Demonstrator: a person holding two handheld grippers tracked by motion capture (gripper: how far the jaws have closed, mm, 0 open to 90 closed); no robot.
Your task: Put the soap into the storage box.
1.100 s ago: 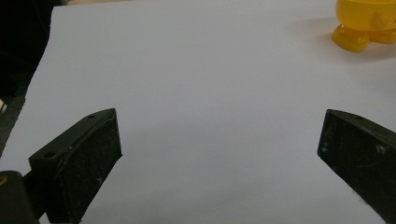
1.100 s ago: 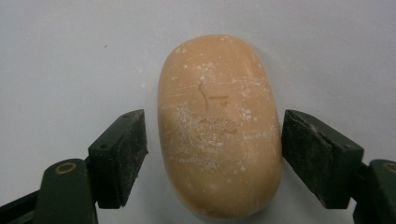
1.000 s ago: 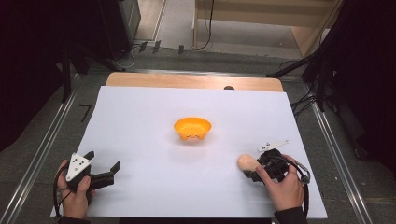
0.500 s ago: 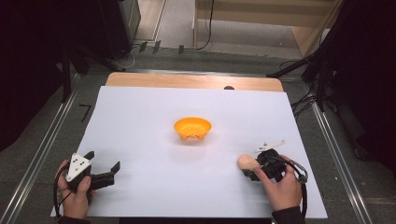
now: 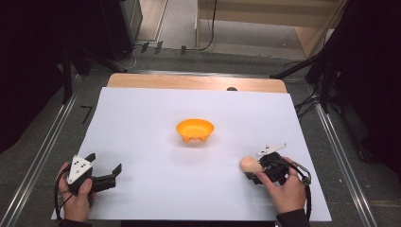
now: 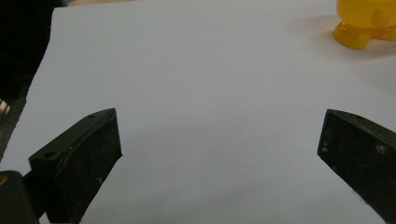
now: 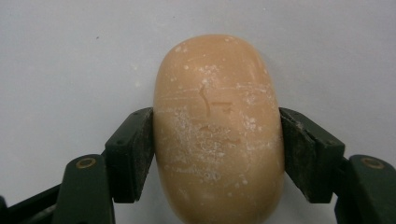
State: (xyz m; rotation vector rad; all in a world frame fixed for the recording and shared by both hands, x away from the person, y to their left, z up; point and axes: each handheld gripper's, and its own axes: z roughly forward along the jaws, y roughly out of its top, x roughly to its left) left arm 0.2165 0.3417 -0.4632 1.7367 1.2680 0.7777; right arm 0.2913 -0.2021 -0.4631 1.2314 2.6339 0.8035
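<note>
Tongs on the right [image 7: 217, 140] are clamping a peach-coloured oval bar, most likely soap [image 7: 218, 126], with one black jaw pressing flat against each long side near its middle. Its surface is looking smooth and rounded, scuffed and dusted with pale flecks, so I am judging it to be hard, fairly light and a little slippery; a rounded bar like this could be squirting forward or back out of flat jaws if they were biting near an end, so the waist, where the sides are running closest to parallel, seems the soundest place to be gripping. It is not looking fragile, though the jaws may be marking it. In the high view the soap [image 5: 250, 164] is sitting low over the white sheet [image 5: 189, 109] at the right front of the bench; whether it is resting on the sheet or just clear of it I cannot tell. The right hand [image 5: 283, 189] is wrapping the handle from behind, pointing the tongs toward the left.

Left tongs [image 6: 219, 144] are standing wide apart with nothing between them, held low over the sheet near the front left corner by the left hand [image 5: 75, 194] and aiming toward the orange bowl [image 5: 195, 130], which is sitting on small feet mid-sheet, well apart from both tongs
</note>
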